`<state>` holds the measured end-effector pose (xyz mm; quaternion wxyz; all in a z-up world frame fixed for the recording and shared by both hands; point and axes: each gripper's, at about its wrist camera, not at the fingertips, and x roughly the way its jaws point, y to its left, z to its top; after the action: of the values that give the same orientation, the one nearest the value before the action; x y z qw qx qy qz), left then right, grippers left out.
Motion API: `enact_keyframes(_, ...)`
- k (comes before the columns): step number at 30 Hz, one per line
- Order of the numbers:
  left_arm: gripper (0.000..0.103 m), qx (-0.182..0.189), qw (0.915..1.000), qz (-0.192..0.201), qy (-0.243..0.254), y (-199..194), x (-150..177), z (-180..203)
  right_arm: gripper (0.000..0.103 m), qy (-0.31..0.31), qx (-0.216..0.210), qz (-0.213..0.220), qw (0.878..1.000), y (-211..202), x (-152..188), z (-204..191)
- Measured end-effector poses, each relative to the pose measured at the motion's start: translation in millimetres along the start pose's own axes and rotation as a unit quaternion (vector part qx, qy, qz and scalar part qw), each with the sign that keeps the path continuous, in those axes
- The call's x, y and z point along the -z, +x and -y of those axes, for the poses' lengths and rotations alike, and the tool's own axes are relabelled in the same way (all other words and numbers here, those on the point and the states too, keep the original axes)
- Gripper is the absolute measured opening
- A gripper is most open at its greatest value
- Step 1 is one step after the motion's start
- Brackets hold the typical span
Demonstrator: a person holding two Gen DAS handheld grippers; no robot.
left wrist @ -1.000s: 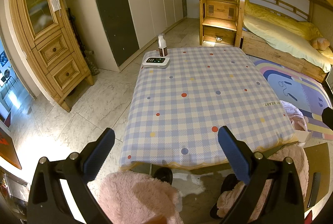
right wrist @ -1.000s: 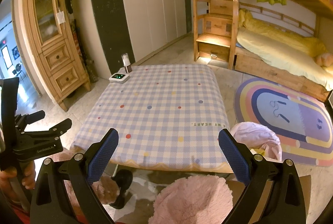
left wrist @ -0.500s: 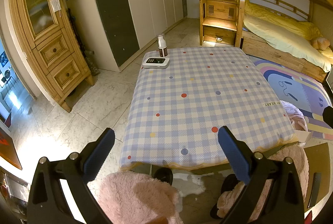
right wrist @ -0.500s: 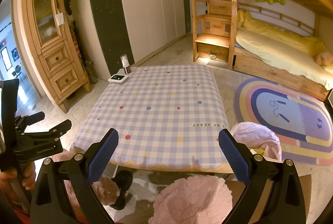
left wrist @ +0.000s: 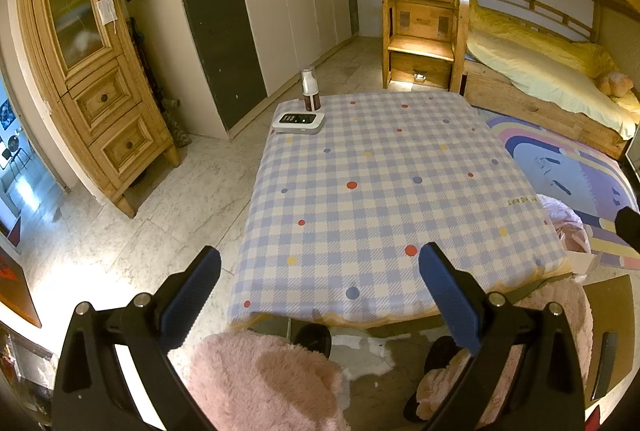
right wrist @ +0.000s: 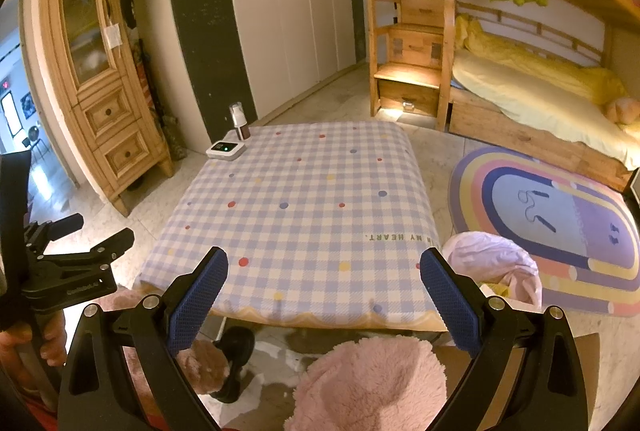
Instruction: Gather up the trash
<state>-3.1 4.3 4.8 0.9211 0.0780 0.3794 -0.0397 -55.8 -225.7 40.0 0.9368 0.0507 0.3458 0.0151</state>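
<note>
The left gripper (left wrist: 320,295) and right gripper (right wrist: 323,290) hung spread and empty over the bench (right wrist: 304,215), where no trash showed, so they risked knocking the bottle (left wrist: 310,89).

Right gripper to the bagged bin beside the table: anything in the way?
Nothing visible. The right gripper, open and empty, hangs at the table's near edge; the bin sits on the floor beside the table's right corner, top uncovered.

Both grippers (left wrist: 320,295) (right wrist: 324,295) apparently agape, empty
</note>
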Motion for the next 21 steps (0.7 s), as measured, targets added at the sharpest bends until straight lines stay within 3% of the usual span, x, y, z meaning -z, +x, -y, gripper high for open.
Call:
enact_keyframes(10, 0.096, 0.008, 0.9999, -0.005, 0.014, 9, -5, 12, 0.095, 0.030, 0.024, 0.009, 0.999, 8, 8, 25)
enact_keyframes(17, 0.096, 0.060, 0.9980, 0.012, 0.019, 35, -12, 30, 0.096, 0.079, 0.089, 0.008, 0.993, 28, 42, 103)
enact_keyframes(21, 0.096, 0.063, 0.9978, 0.009, 0.016, 61, -12, 38, 0.096, 0.087, 0.154, -0.033, 0.984, 51, 100, 165)
